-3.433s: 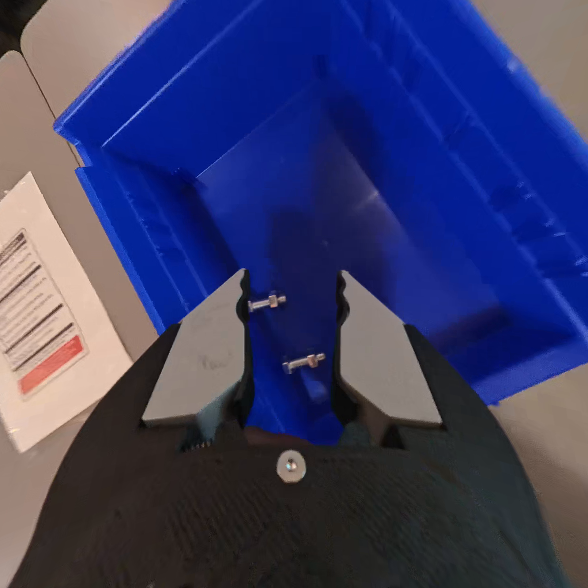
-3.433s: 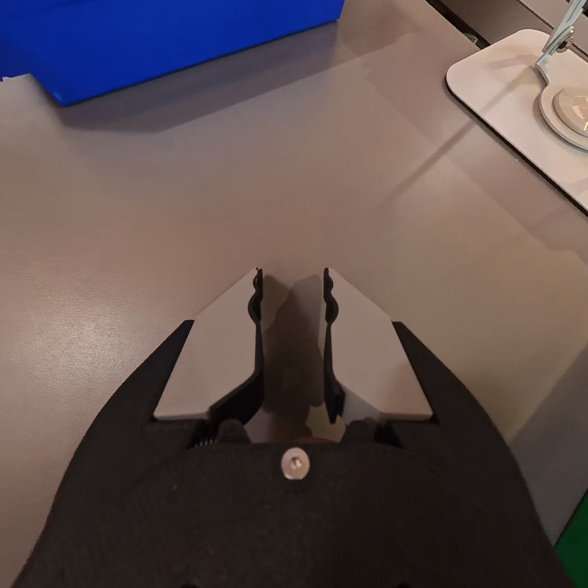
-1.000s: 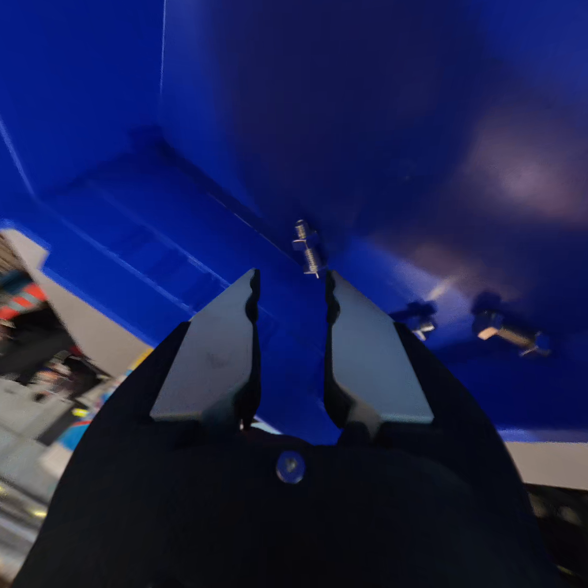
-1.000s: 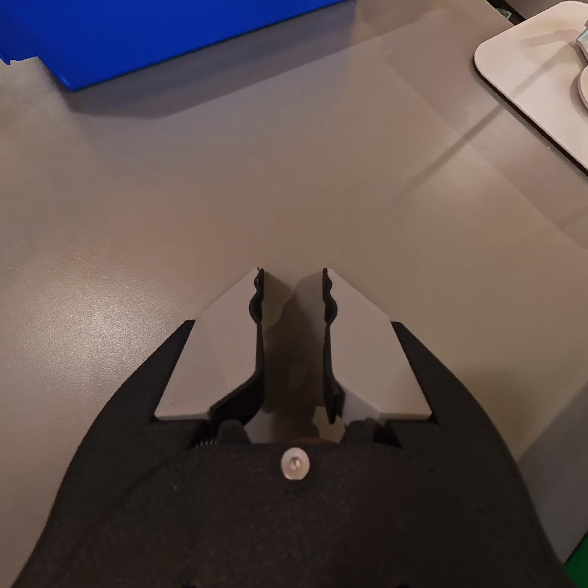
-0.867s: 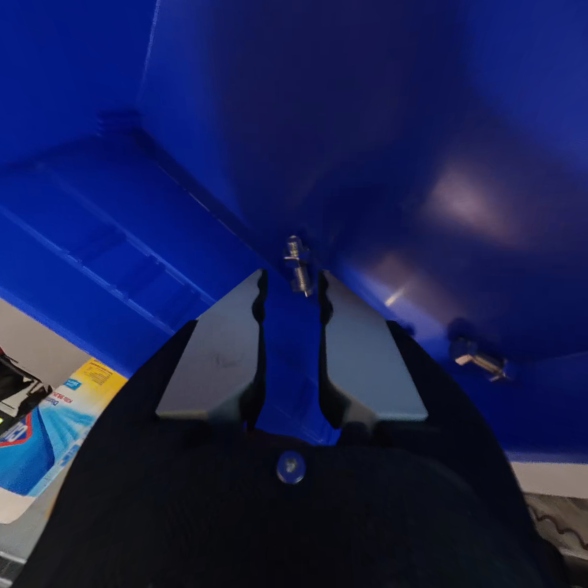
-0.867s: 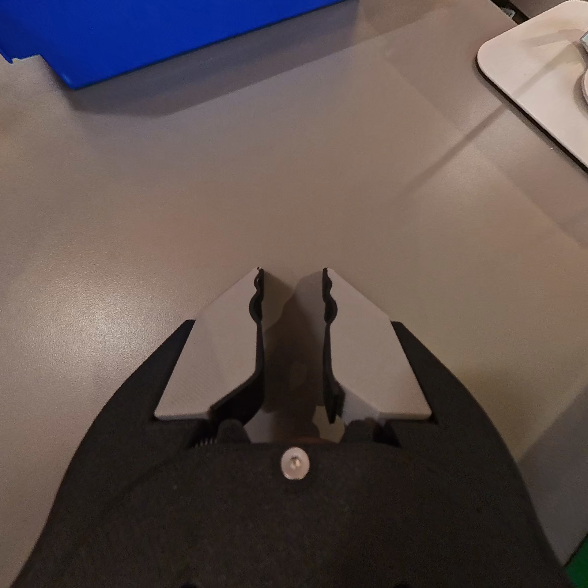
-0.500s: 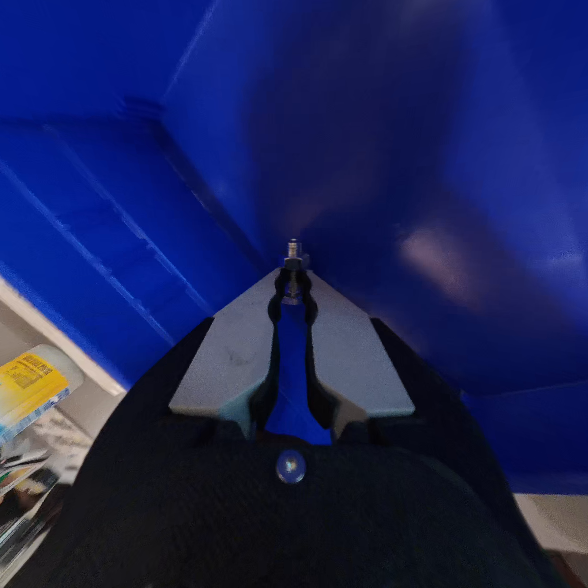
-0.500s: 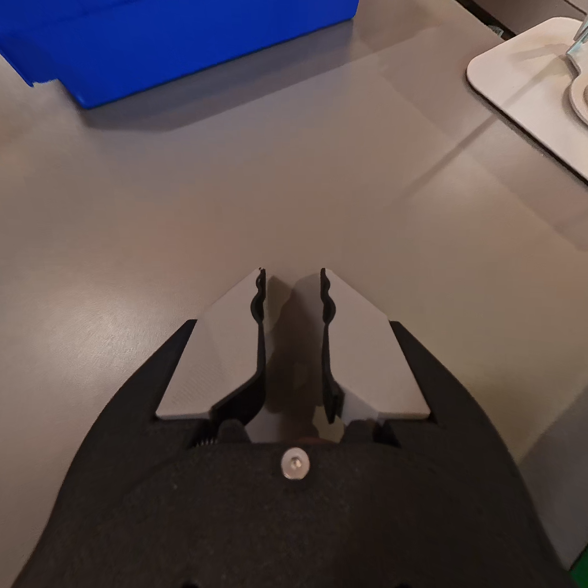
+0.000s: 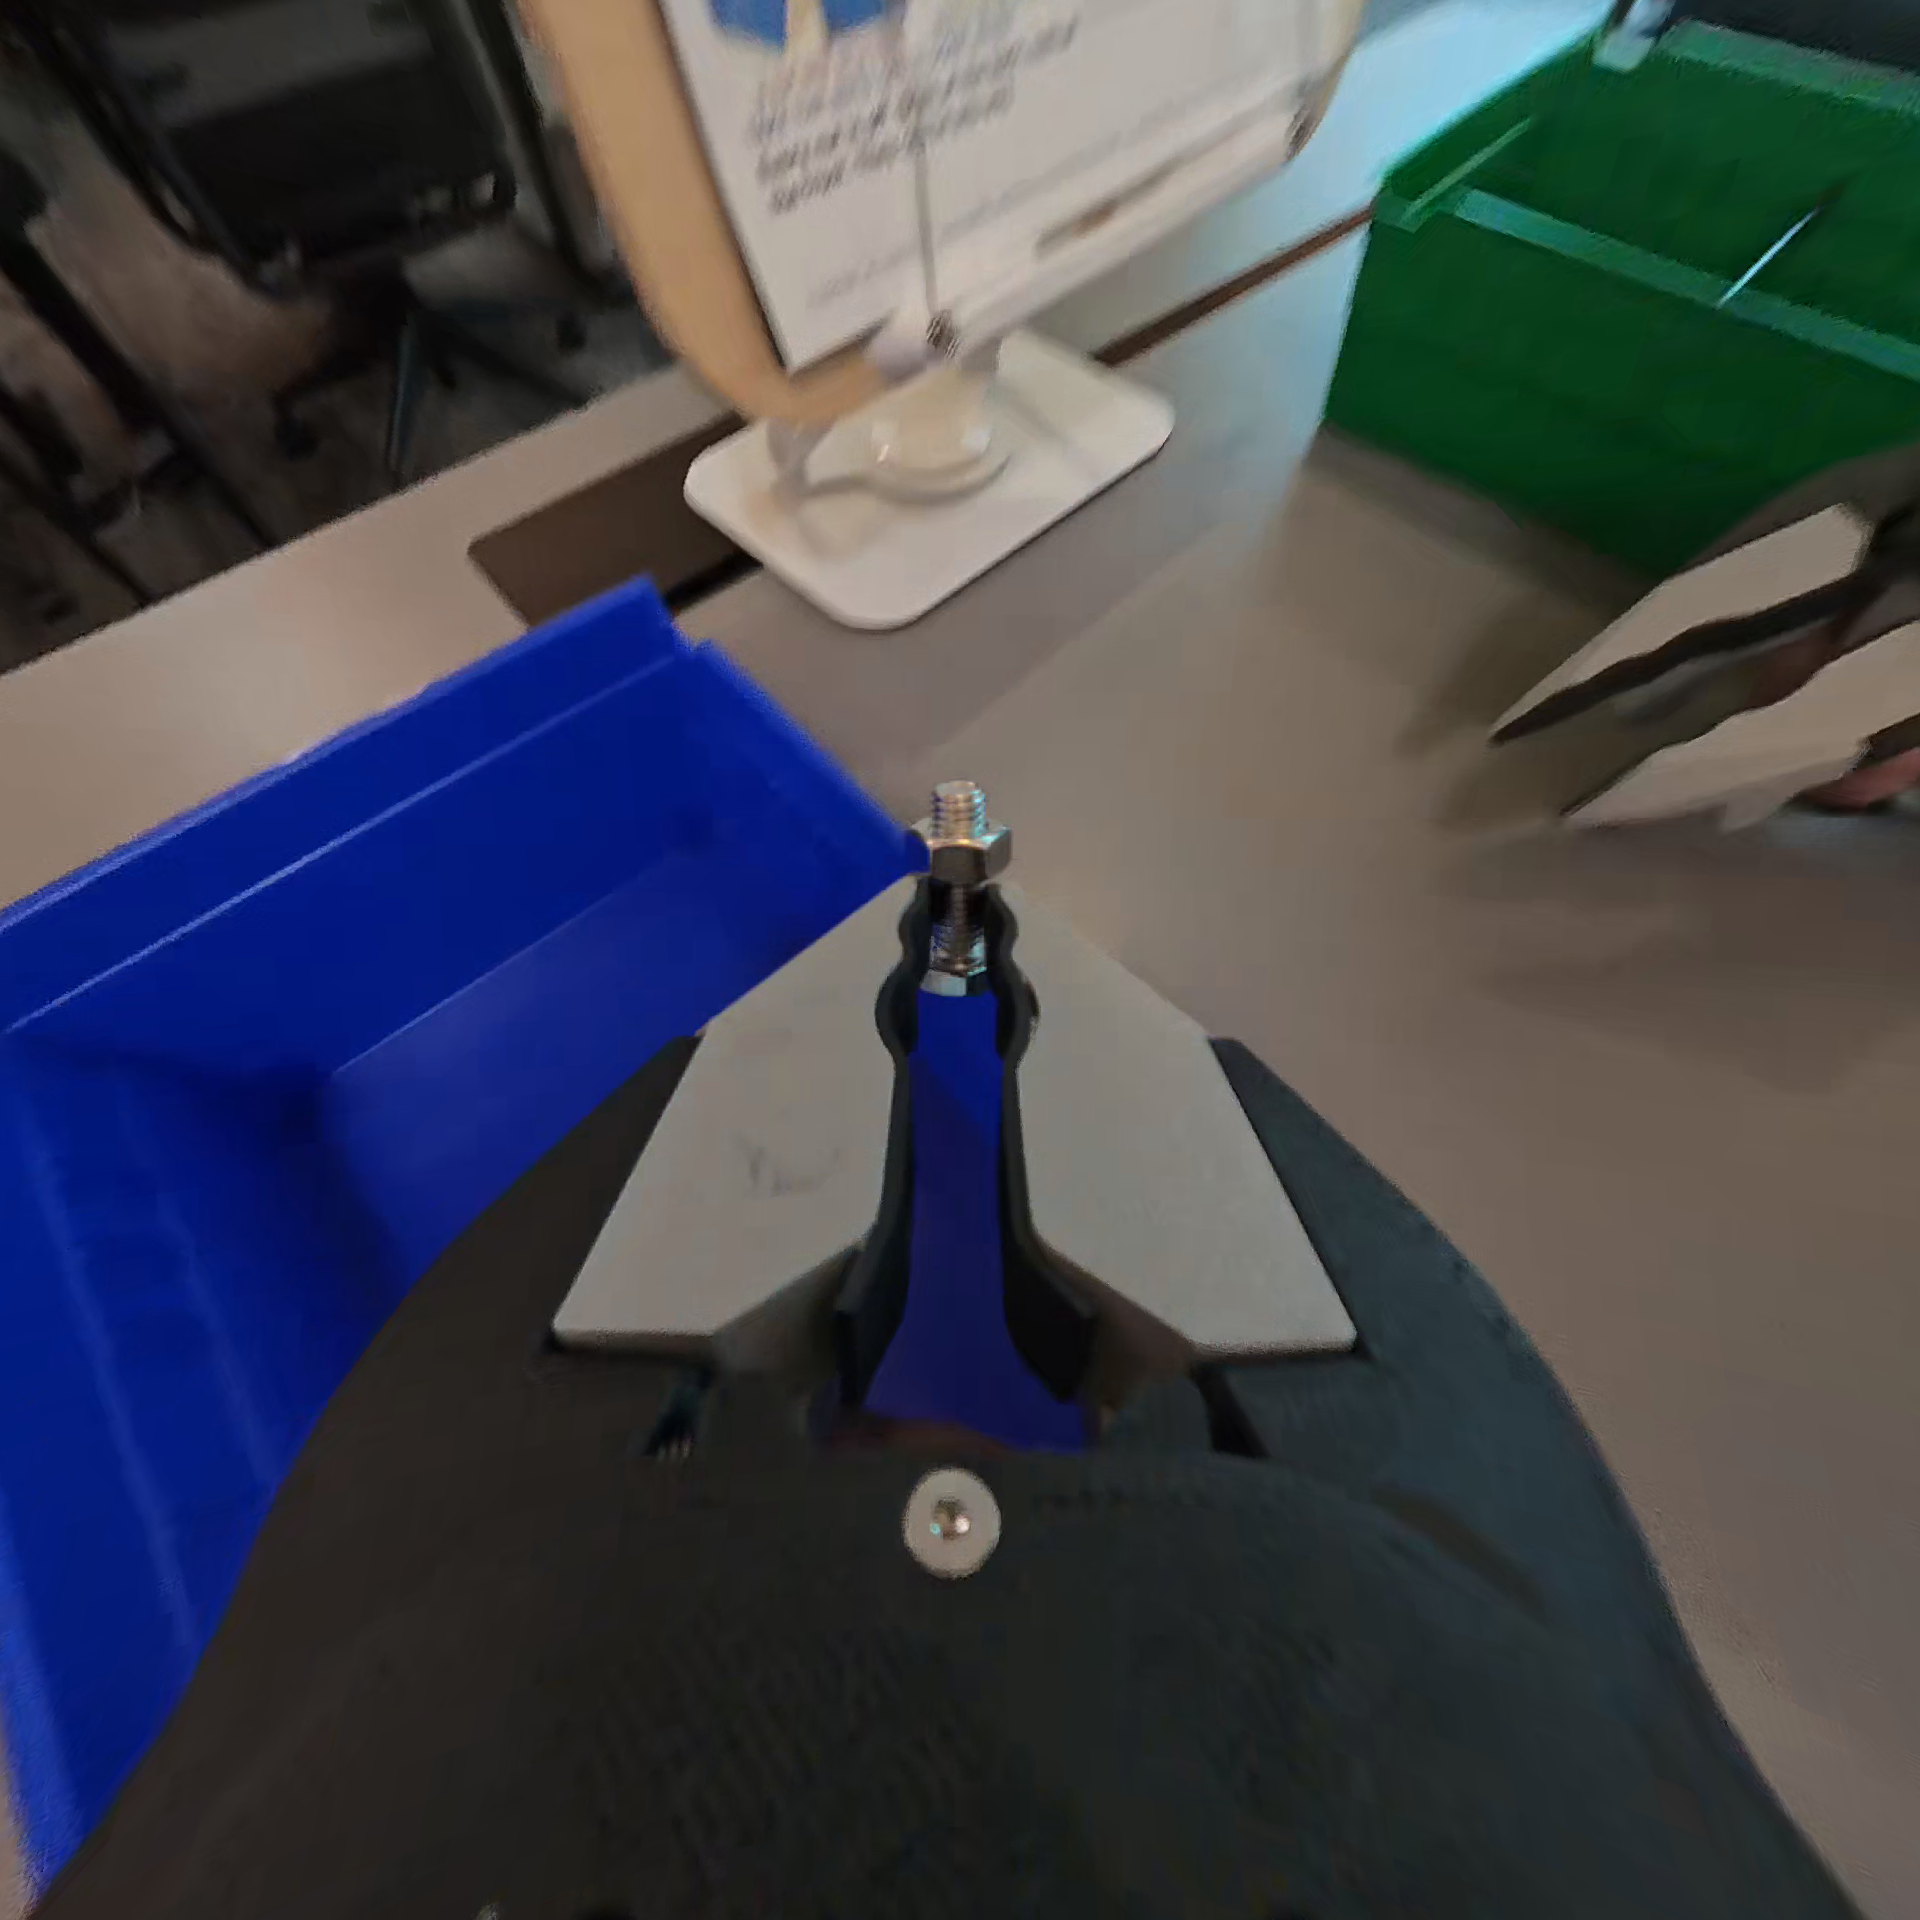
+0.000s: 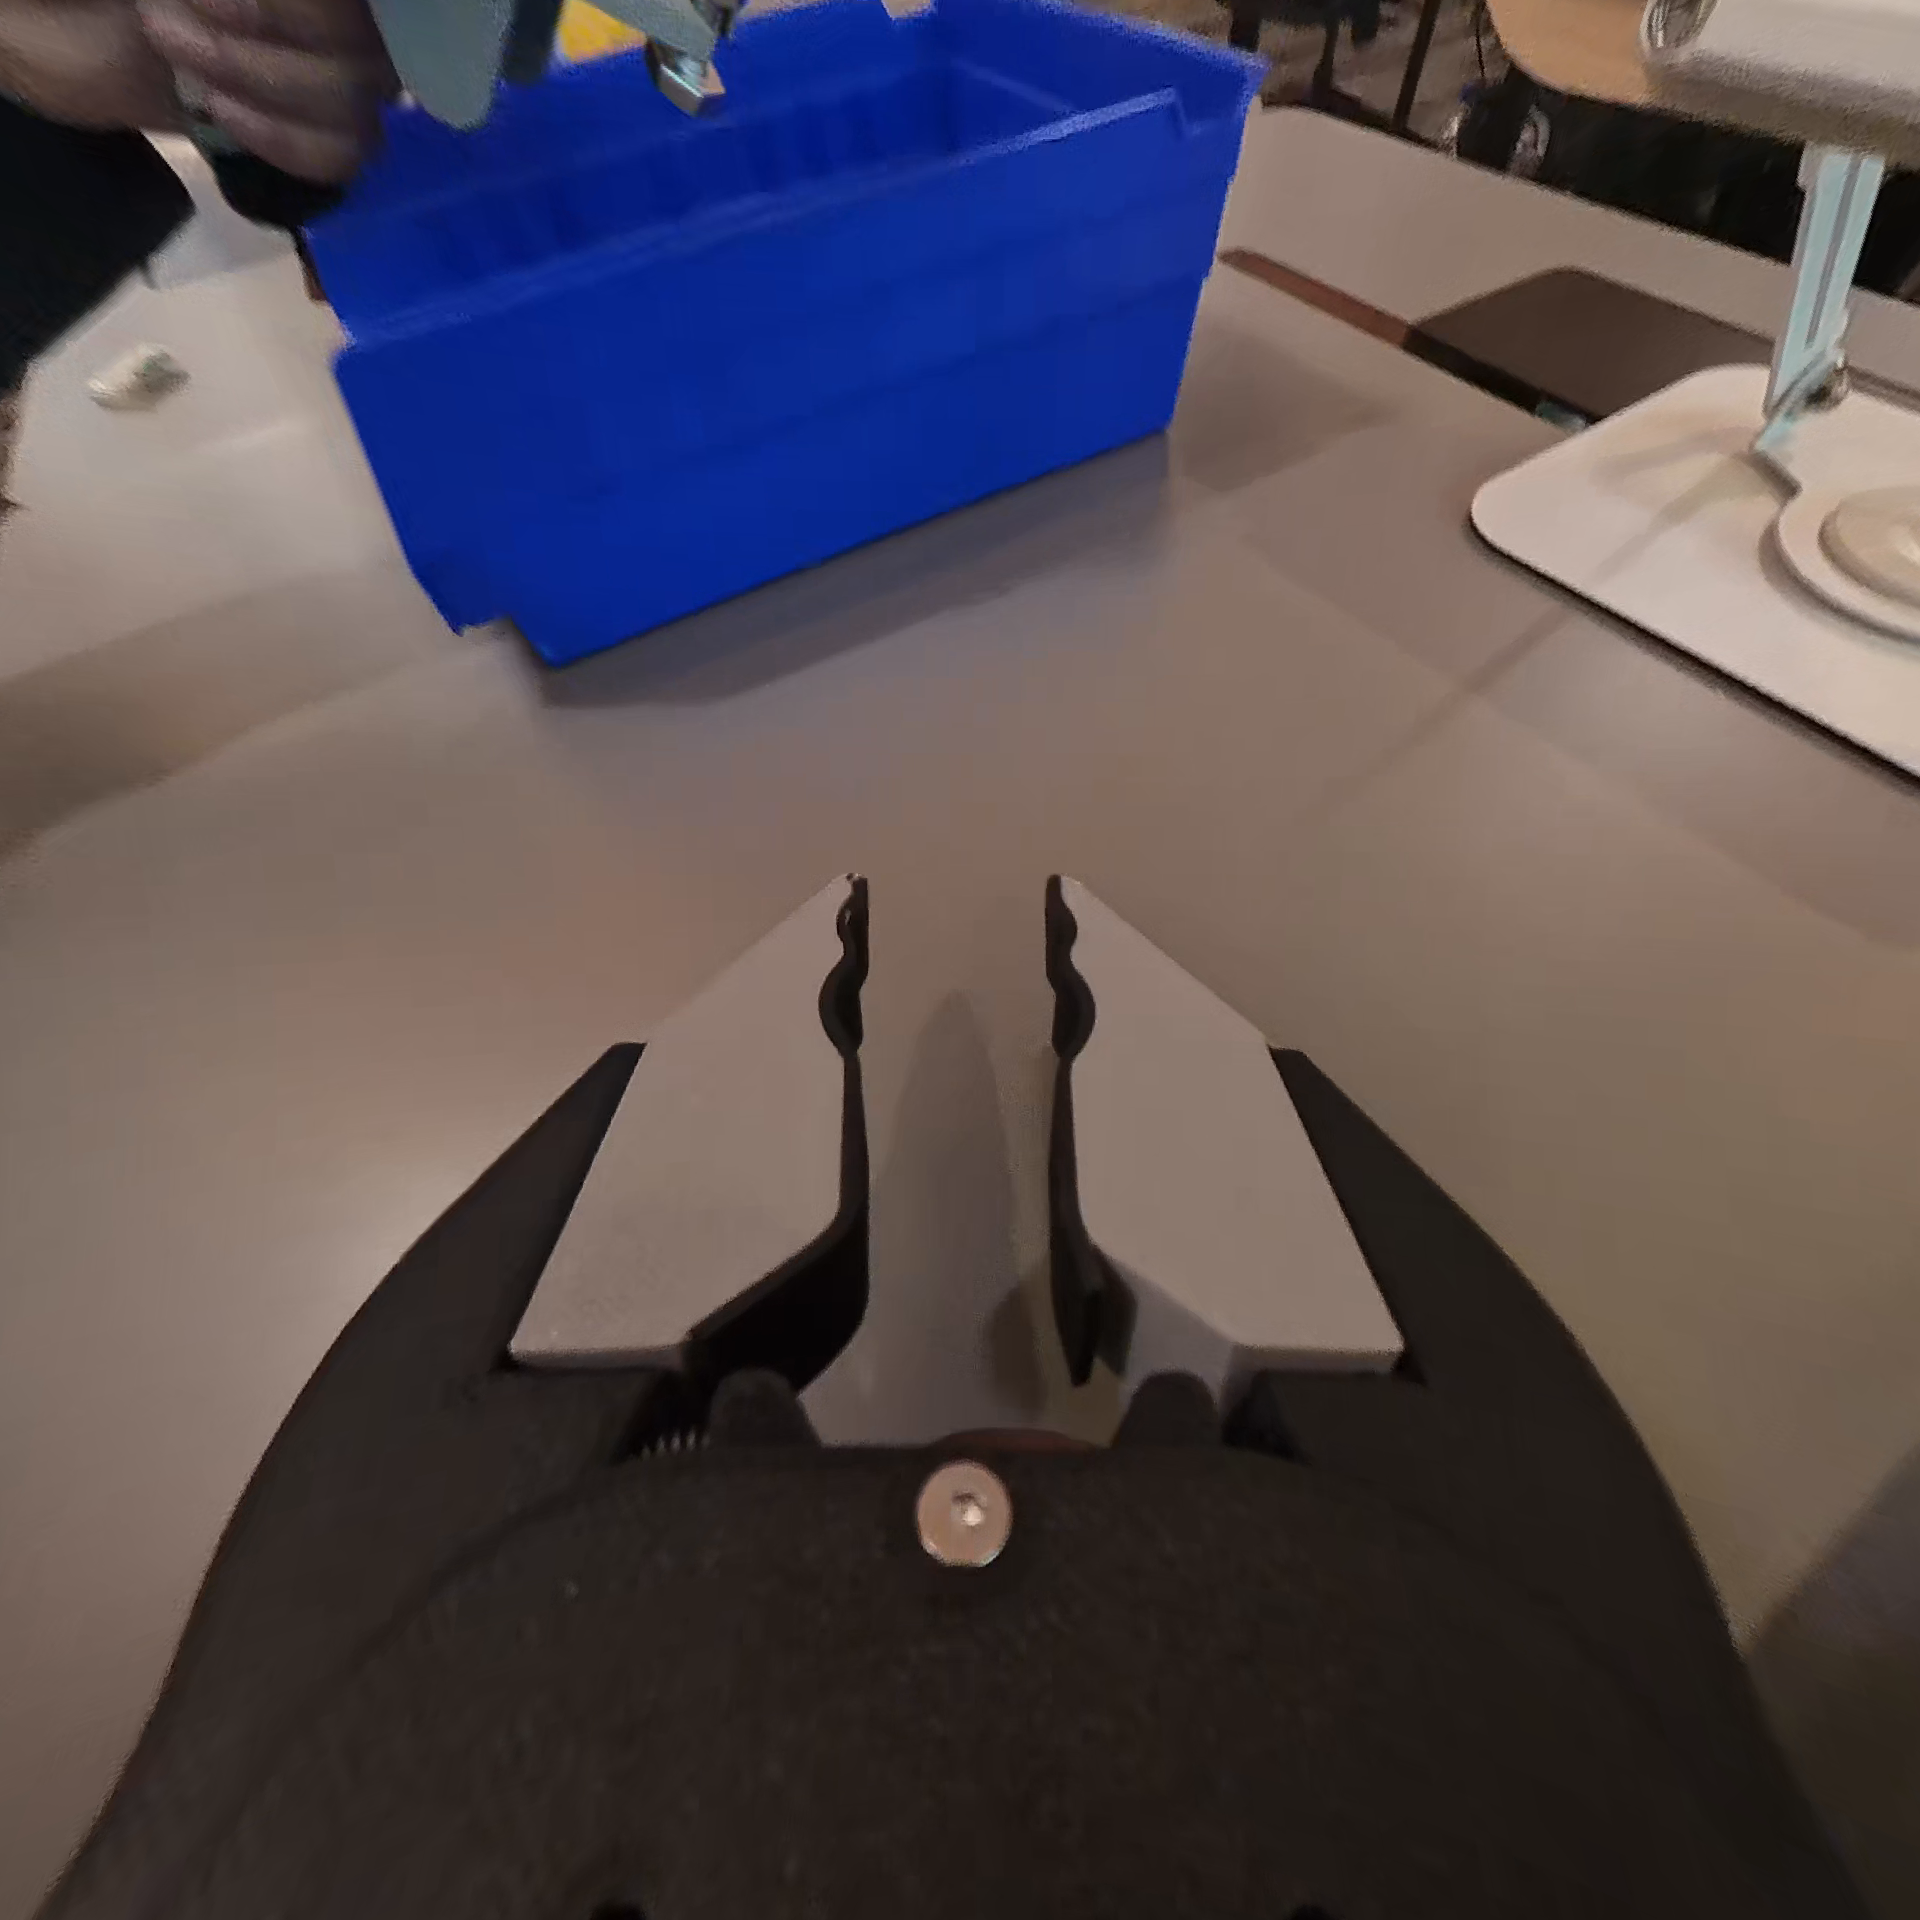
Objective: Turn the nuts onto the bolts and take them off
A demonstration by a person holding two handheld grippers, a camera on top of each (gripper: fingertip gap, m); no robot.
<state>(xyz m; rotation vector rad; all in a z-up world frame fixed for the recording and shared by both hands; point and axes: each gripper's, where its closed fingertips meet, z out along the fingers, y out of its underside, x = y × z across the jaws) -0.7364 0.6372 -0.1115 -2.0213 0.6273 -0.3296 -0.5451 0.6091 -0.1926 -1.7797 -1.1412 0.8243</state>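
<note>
My left gripper (image 9: pixel 957 940) is shut on a silver bolt (image 9: pixel 958 935) with a hex nut (image 9: pixel 968 854) threaded near its tip, held in the air above the corner of the blue bin (image 9: pixel 416 904). The bolt points away from me. In the right wrist view the left gripper (image 10: pixel 675 47) shows at the top left with the bolt (image 10: pixel 686 78) over the blue bin (image 10: pixel 769 384). My right gripper (image 10: pixel 954 904) is open and empty, low over the grey table (image 10: pixel 1351 935). It also shows at the right edge of the left wrist view (image 9: pixel 1704 707).
A white stand base (image 9: pixel 935 488) with a sign on it sits at the back of the table; it also shows in the right wrist view (image 10: pixel 1704 551). A green bin (image 9: pixel 1662 353) stands at the far right. A small metal piece (image 10: pixel 135 374) lies left of the blue bin. About 20 centimetres separates my left fingertips from my right.
My left gripper closed on the bolt inside the blue bin and lifted it out above the bin's corner. My right gripper tilted up and now faces the bin, still open.
</note>
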